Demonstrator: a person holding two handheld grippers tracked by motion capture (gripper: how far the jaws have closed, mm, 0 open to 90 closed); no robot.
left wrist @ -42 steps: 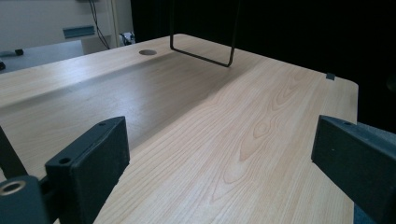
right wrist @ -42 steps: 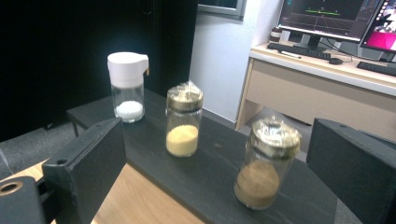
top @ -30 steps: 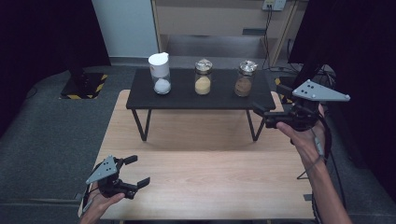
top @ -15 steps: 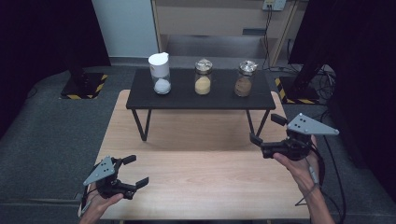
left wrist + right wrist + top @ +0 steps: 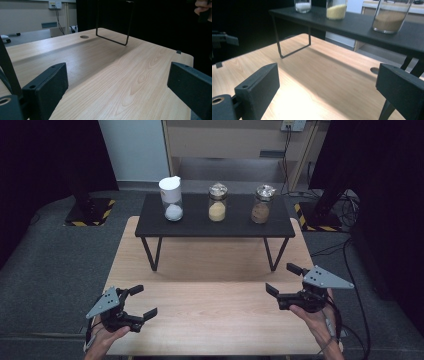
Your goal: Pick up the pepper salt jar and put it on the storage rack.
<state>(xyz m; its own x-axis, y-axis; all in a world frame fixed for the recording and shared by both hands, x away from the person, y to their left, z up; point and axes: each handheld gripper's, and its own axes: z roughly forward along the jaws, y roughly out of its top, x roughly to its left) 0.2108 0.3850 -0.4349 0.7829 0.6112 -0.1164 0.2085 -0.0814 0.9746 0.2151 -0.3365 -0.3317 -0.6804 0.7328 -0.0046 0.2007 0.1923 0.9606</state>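
Observation:
Three jars stand in a row on a low black shelf (image 5: 200, 226) at the far side of a wooden table (image 5: 215, 285): a white-lidded jar of white powder (image 5: 171, 199), a jar of yellow grains (image 5: 217, 203) and a jar of brown grains (image 5: 262, 204). My left gripper (image 5: 142, 301) hovers open over the table's near left corner, nothing between its jaws. My right gripper (image 5: 282, 278) is open near the table's right edge, also holding nothing. The right gripper view looks up at the brown jar (image 5: 392, 15), yellow jar (image 5: 336, 9) and white jar (image 5: 302, 6).
The shelf's thin wire legs (image 5: 151, 254) stand on the table. A round cable hole (image 5: 84, 37) sits in the tabletop. Grey carpet surrounds the table, with cables (image 5: 345, 210) on the floor at the right.
My right gripper has come down and back from beside the shelf's right end toward the near right part of the table. The left gripper has barely moved.

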